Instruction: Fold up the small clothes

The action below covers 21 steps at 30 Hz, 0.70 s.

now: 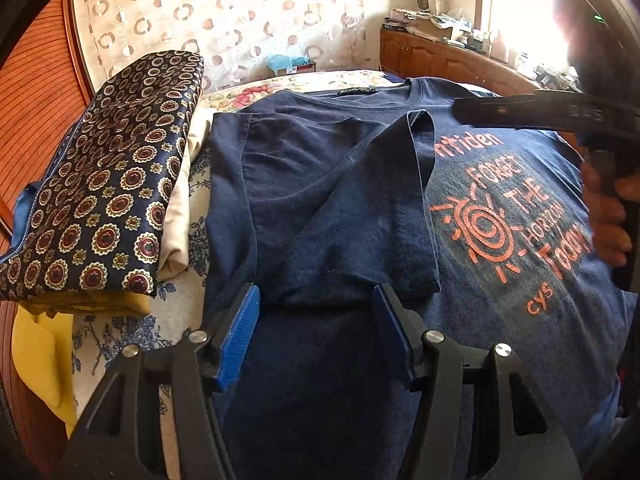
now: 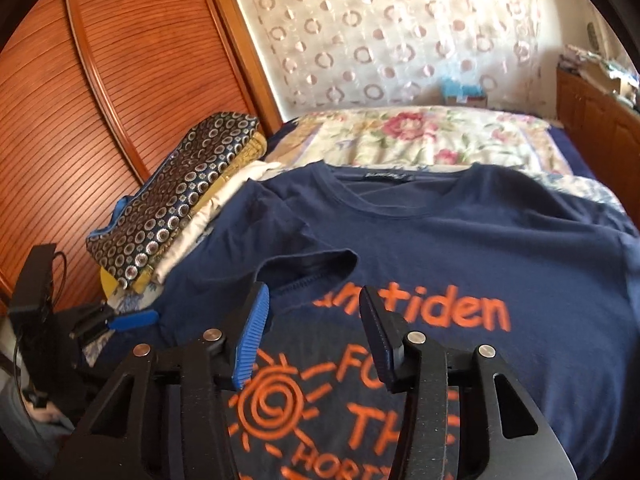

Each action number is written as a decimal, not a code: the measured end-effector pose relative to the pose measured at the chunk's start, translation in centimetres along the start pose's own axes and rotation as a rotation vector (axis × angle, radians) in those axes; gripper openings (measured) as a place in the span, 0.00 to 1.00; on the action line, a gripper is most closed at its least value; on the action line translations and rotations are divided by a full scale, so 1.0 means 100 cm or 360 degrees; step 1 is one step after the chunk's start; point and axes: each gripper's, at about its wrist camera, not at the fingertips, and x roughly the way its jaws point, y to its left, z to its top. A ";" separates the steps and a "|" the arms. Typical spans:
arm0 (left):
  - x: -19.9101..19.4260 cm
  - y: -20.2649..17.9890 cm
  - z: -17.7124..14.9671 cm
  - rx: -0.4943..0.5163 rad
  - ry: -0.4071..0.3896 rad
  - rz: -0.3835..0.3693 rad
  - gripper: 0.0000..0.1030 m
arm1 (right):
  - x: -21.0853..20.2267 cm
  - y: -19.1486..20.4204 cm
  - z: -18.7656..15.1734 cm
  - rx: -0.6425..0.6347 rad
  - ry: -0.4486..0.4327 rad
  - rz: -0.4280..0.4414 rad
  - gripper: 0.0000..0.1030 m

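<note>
A navy T-shirt [image 1: 500, 280] with orange print lies face up on the bed; it also shows in the right wrist view [image 2: 460, 248]. Its left side and sleeve [image 1: 352, 208] are folded inward over the chest. My left gripper [image 1: 316, 300] is open, just above the folded side near the sleeve hem, holding nothing. My right gripper [image 2: 314, 304] is open above the print, close to the sleeve cuff [image 2: 312, 264], holding nothing. The right gripper also shows in the left wrist view [image 1: 460, 110], and the left one in the right wrist view [image 2: 132, 320].
A pile of folded clothes, topped by a dark patterned fabric [image 1: 108, 192], lies left of the shirt, also in the right wrist view [image 2: 176, 196]. A floral bedspread [image 2: 420, 140] covers the bed. A wooden wardrobe [image 2: 80, 100] stands at left, wooden cabinets [image 1: 440, 56] at right.
</note>
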 end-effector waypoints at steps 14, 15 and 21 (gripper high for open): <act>-0.036 0.008 0.001 -0.0104 -0.0123 -0.0046 0.57 | 0.059 0.024 0.013 -0.0003 0.0182 0.0176 0.04; -0.041 0.007 0.001 -0.0108 -0.0142 -0.0054 0.57 | 0.057 0.024 0.012 -0.0014 0.0179 0.0184 0.02; -0.055 -0.002 0.001 -0.0102 -0.0203 -0.0106 0.57 | 0.037 0.017 0.001 -0.0020 0.0182 0.0160 0.00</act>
